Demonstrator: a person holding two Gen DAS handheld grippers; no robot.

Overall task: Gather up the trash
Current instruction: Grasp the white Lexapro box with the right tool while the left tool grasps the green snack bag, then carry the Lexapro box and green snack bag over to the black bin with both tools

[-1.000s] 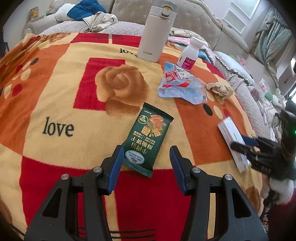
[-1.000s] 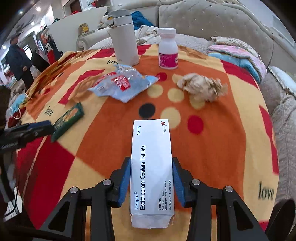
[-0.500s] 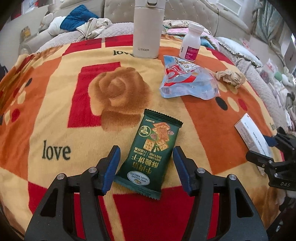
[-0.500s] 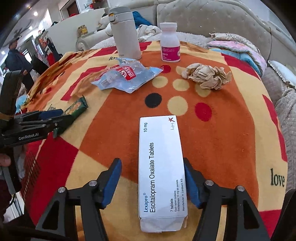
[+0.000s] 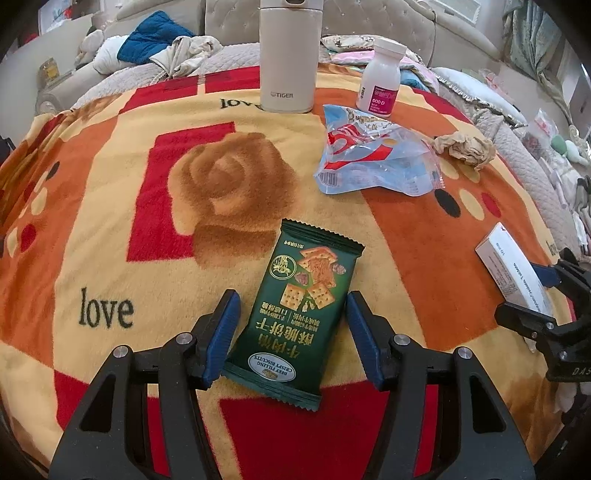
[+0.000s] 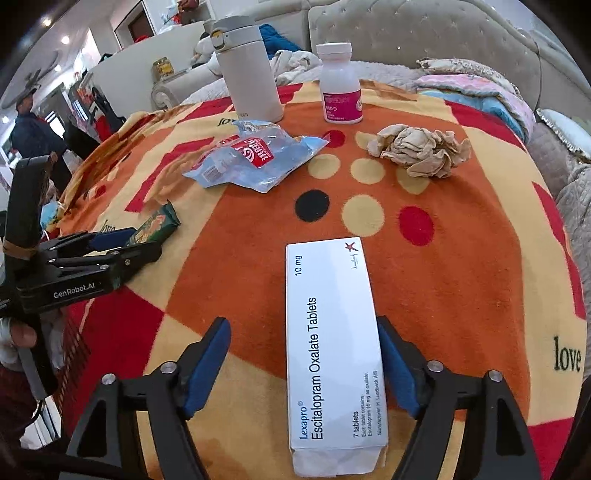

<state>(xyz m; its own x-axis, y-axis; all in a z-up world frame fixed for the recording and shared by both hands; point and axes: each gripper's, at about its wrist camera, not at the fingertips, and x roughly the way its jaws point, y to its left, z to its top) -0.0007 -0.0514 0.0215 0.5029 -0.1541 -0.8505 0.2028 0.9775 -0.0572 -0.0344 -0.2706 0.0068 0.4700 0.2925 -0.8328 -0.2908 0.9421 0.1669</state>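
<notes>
A green biscuit wrapper [image 5: 301, 314] lies flat on the patterned blanket [image 5: 110, 221]. My left gripper [image 5: 291, 314] is open with a finger on each side of the wrapper, not squeezing it. A white tablet box [image 6: 332, 347] lies on the blanket between the open fingers of my right gripper [image 6: 303, 339]; its right side is close to the right finger. A crumpled clear-blue plastic bag [image 5: 373, 158] and a crumpled tissue [image 6: 421, 149] lie farther back. The box also shows in the left wrist view [image 5: 511, 273], and the left gripper in the right wrist view [image 6: 122, 245].
A beige thermos [image 5: 288, 55] and a white pill bottle with a pink label [image 5: 380, 77] stand at the back of the blanket. Clothes and cushions lie behind on the sofa [image 6: 424, 33]. A person [image 6: 26, 125] stands far left.
My right gripper opened and let go of the tablet box, which now lies on the blanket. My left gripper moved forward so the green wrapper sits deeper between its open fingers.
</notes>
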